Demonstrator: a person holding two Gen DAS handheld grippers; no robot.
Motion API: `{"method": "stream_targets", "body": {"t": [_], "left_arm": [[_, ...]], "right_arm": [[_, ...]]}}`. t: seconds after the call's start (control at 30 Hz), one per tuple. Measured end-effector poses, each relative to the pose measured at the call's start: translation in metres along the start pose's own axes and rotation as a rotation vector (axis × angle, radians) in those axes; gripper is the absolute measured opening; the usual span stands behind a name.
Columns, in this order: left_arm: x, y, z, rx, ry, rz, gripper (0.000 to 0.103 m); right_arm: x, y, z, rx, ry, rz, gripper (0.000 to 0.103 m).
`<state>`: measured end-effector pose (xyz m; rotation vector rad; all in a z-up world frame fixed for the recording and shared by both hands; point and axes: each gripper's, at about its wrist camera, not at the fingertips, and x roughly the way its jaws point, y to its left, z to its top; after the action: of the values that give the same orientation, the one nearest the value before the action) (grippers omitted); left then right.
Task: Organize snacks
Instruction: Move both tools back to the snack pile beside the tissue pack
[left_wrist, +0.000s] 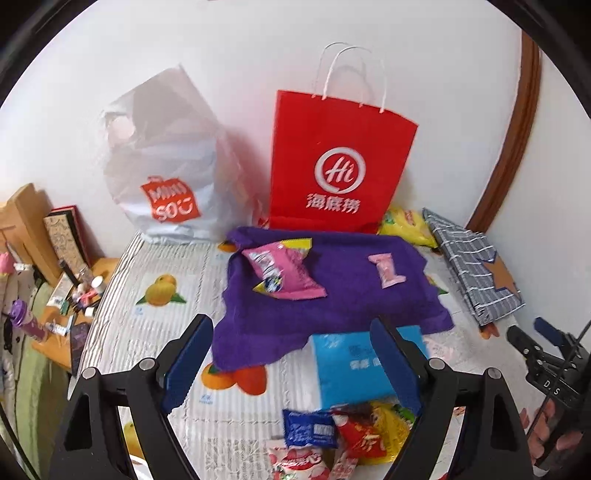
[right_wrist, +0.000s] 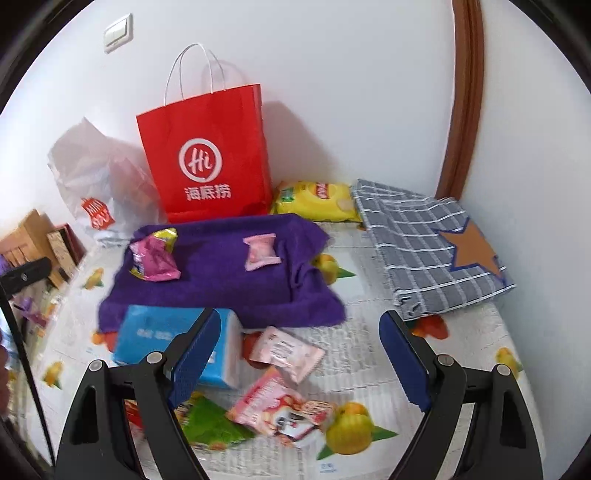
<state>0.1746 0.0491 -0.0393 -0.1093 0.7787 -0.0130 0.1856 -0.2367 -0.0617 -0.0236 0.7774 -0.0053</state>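
My left gripper (left_wrist: 291, 363): jaws wide, nothing between pads. My right gripper (right_wrist: 301, 360): jaws wide, nothing held. Both hover over fruit-print mat (left_wrist: 162, 321). Purple towel (left_wrist: 332, 291) spread mid-mat; on it pink snack bag (left_wrist: 282, 271) and small pink candy pack (left_wrist: 387, 270), apart. Blue tissue pack (left_wrist: 351, 365) touching towel's near edge. Loose snack packets (left_wrist: 332, 435) heaped nearest me. Red paper bag (left_wrist: 338, 166) upright against wall, yellow chip bag (right_wrist: 317, 201) beside it.
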Motion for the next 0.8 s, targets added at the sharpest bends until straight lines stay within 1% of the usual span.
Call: {"method": "stream_targets", "body": {"t": [0.07, 0.17, 0.23, 0.3, 0.4, 0.53, 0.63, 0.8], "left_arm": [[0.001, 0.003, -0.006, -0.006, 0.000, 0.008, 0.086], [0.003, 0.011, -0.013, -0.016, 0.009, 0.013, 0.086], [0.006, 0.014, -0.015, -0.014, 0.020, 0.024, 0.086], [0.011, 0.017, -0.018, -0.007, 0.047, 0.042, 0.086], [0.020, 0.023, -0.022, -0.027, 0.088, 0.037, 0.086], [0.027, 0.027, -0.025, -0.021, 0.101, 0.046, 0.086], [0.030, 0.030, -0.024, -0.026, 0.079, 0.066, 0.086], [0.043, 0.037, -0.018, -0.039, 0.085, 0.078, 0.086]], "right_arm": [[0.004, -0.005, -0.006, 0.002, 0.018, -0.009, 0.087], [0.015, -0.015, -0.017, 0.038, 0.082, 0.046, 0.086], [0.023, -0.018, -0.028, 0.048, 0.113, 0.076, 0.084], [0.031, -0.016, -0.036, 0.041, 0.135, 0.083, 0.080], [0.043, -0.013, -0.044, 0.029, 0.157, 0.091, 0.075], [0.062, -0.007, -0.045, 0.008, 0.187, 0.126, 0.071], [0.078, -0.001, -0.042, -0.021, 0.213, 0.162, 0.067], [0.109, 0.010, -0.041, -0.090, 0.267, 0.169, 0.065]]}}
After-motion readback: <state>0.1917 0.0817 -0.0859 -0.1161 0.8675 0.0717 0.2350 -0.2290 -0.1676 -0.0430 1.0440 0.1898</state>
